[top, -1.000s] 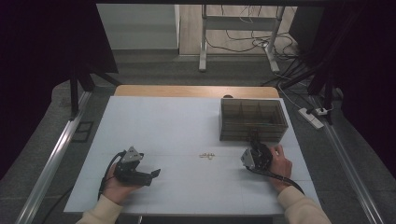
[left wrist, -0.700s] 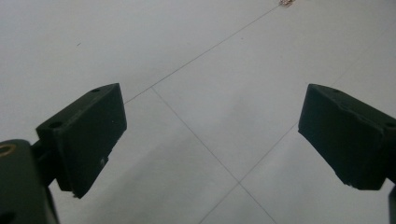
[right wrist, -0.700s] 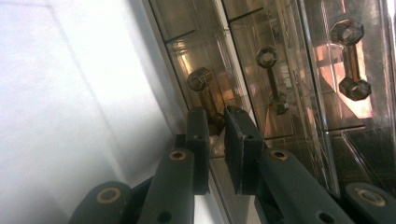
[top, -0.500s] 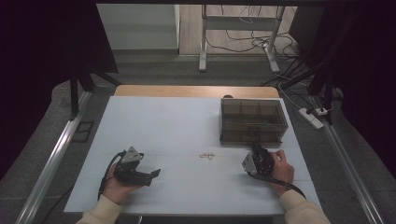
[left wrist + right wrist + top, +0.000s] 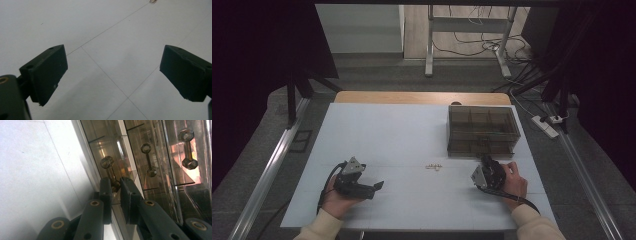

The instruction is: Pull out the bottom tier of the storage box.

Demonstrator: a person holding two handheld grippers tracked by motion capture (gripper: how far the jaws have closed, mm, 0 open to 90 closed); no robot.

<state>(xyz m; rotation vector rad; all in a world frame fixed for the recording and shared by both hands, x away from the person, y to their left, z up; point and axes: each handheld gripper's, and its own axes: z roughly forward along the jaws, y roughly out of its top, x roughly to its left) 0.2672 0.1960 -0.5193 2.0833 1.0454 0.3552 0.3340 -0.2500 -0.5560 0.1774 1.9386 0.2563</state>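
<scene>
High view: we see the pale tabletop (image 5: pixel 402 135) first, with the smoky clear drawer box (image 5: pixel 483 131) at its far right and a small pale piece (image 5: pixel 433 167) lying near the middle, between the hands. Our right gripper (image 5: pixel 486 161) sits just in front of the box's near face; a second ago it lay a little nearer to us, and it has since edged up to the drawer front. Our left gripper (image 5: pixel 373 188) rests on the tabletop at the near left, in the same place as before. The right gripper view shows three drawer fronts, each with a faceted knob handle (image 5: pixel 109 170), and the right jaws are clenched narrowly around the lower end of the nearest handle; whether the pads truly press on it we cannot quite tell, though they look closed on it. The left gripper view shows the left jaws released, wide apart over bare tabletop. We judge the step in hand to be opening that drawer; the next move calls for a straight, level pull toward us, keeping the grip firm so the handle does not slip.
</scene>
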